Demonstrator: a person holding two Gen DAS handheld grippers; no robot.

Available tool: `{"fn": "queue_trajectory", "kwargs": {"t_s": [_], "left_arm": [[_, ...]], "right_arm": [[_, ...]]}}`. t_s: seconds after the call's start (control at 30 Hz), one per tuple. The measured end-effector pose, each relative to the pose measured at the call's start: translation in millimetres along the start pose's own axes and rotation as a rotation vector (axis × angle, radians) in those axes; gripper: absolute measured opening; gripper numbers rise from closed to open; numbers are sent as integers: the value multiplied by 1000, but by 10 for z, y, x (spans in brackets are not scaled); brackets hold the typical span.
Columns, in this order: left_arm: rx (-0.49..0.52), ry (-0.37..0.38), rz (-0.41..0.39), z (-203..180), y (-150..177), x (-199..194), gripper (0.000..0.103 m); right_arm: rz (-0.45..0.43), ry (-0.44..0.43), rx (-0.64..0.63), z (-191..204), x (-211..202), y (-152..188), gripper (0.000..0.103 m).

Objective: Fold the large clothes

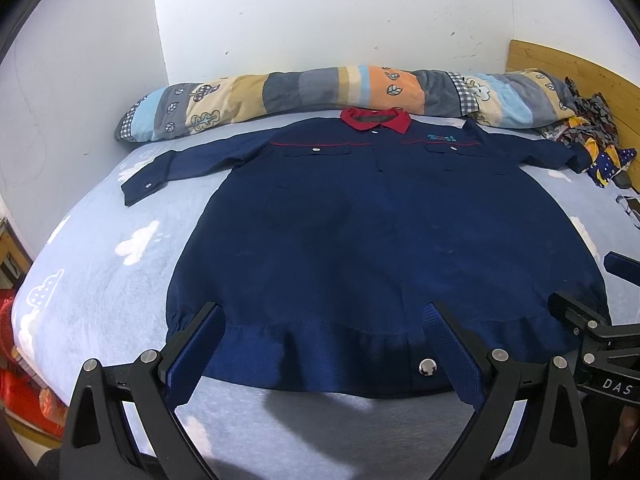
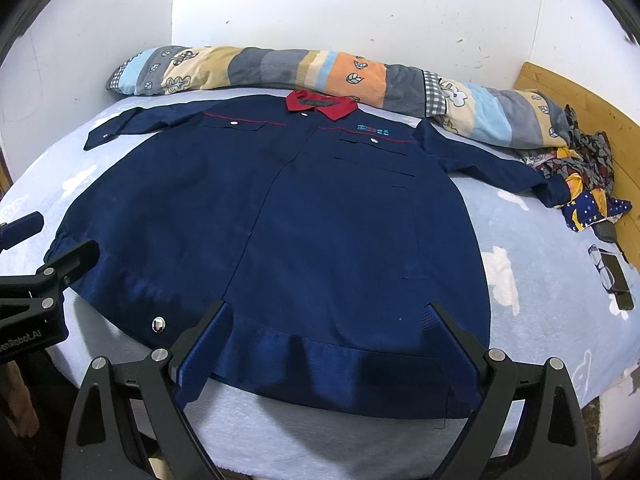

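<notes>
Left wrist view: the navy jacket (image 1: 360,216) lay flat on the bed (image 1: 100,264), collar toward the far edge. The left claw (image 1: 326,316) stood open over the hem at the near edge.

Right wrist view: the right claw (image 2: 328,312) stood open, empty, over the hem's right half near the bed's near edge.

The bed (image 1: 100,280) has a light blue sheet with white clouds. A dark blue jacket (image 1: 360,240) with a red collar lies flat on it, its hem between the left fingers (image 1: 192,344). Beyond the jacket, far from the fingers, lies a rolled striped quilt (image 1: 320,92). To the right of the right fingers (image 2: 452,340) lie glasses (image 2: 604,272), a phone (image 2: 620,280) and crumpled patterned cloth (image 2: 580,176).
</notes>
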State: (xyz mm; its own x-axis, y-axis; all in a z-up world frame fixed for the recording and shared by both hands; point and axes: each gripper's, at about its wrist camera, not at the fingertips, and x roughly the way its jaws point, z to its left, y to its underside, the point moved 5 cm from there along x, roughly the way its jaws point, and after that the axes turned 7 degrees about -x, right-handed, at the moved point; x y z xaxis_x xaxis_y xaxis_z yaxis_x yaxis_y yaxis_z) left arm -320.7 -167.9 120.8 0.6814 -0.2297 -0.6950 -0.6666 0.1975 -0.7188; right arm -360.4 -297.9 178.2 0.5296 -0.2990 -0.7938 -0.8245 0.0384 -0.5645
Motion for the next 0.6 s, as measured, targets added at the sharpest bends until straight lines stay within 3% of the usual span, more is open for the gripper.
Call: {"fn": "queue_trajectory", "kwargs": {"t_s": [0.27, 0.6], "left_arm": [[3, -1, -3, 7, 2, 3, 100], [38, 11, -9, -52, -83, 66, 100]], "right_arm": [[6, -19, 20, -32, 11, 8, 96], [49, -133, 213, -387, 89, 42, 97]]}}
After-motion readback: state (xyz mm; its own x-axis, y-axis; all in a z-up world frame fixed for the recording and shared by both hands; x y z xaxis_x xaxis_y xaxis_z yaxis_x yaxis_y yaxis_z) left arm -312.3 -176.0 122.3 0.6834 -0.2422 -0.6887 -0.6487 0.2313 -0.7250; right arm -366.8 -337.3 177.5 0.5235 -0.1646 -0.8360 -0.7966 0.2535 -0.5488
